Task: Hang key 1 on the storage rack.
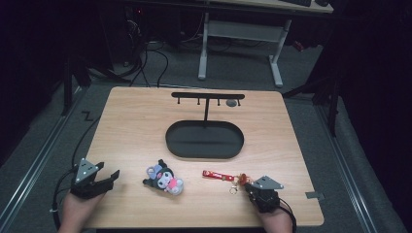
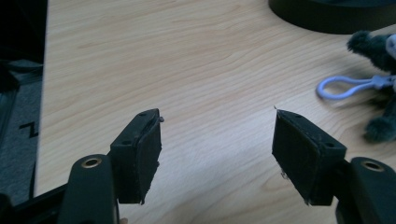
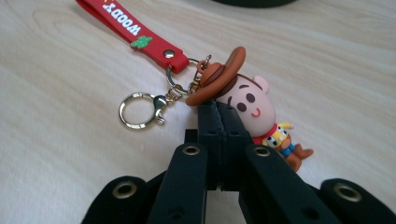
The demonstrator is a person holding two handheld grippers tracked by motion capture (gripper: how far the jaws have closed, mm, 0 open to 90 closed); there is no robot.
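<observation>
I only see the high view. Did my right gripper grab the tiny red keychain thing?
Observer: The right gripper is shut, its tips at the brim of a hat; whether they pinch it, I cannot tell.
Operator: Whose hat?
Observer: A little cowboy figure; its red strap reads WOODY.
Operator: And my other hand?
Observer: Beside the open left gripper, the plush has a lilac loop lying on the table.

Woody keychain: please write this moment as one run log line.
left hand-held gripper: open, empty | right hand-held gripper: jaws closed beside Woody keychain, no clear grip | plush toy: lying on table | hanging stand: hooks empty
</observation>
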